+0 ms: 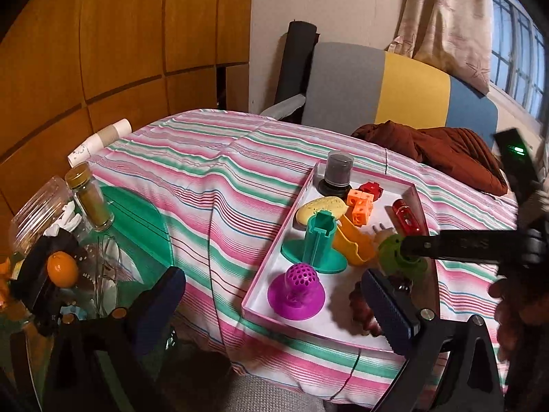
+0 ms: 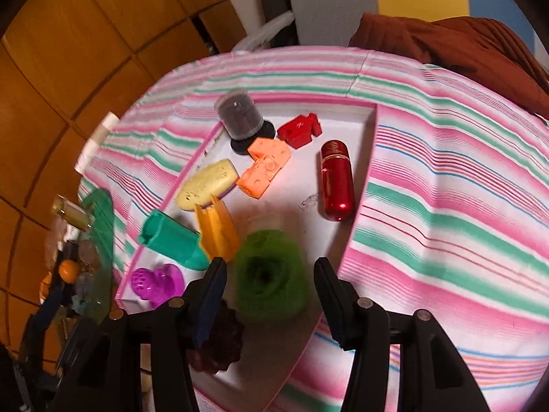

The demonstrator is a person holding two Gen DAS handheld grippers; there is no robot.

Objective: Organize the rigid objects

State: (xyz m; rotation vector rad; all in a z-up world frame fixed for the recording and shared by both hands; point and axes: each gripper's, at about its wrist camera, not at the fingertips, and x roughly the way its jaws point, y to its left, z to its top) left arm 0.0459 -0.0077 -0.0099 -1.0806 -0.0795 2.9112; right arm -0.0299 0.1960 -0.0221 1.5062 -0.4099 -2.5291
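Holding my right jaws (image 2: 271, 292) over the near end of the tray (image 2: 298, 178), I have the green piece (image 2: 271, 274) between their two fingers. This piece looks round with a dark hollow in the middle, but it is blurred in my right wrist view. I cannot tell if the pads really press on it or only stand beside it. From the left wrist view it sits at the tip of one black finger that comes in from the right, just above the tray.

My left jaws (image 1: 274, 309) are released and stand wide, with nothing between them. They hang at the near side of the tray, and the right finger (image 1: 387, 312) covers the tray's near corner.

The tray is white with a pink rim and lies on a cover with pink, green and white stripes. At its far end stands a dark cylinder (image 2: 240, 116) on a black foot, and a red block (image 2: 300, 130) lies to the right of it. Just nearer are the orange cubes (image 2: 264, 168), joined together. A shiny red capsule (image 2: 336, 182) lies along the right wall. By the left wall lies a yellow oval (image 2: 207, 189). Nearer come a teal post (image 1: 319, 243) on a round foot, an orange-yellow forked piece (image 2: 218, 230) beside it, and a purple dome with holes (image 1: 296, 292). A dark red lump (image 2: 219, 343) lies under my right jaws, half hidden.

Far to the left, an orange fruit (image 1: 61, 269) and a jar with a gold lid (image 1: 91, 202) stand on a glass bench.
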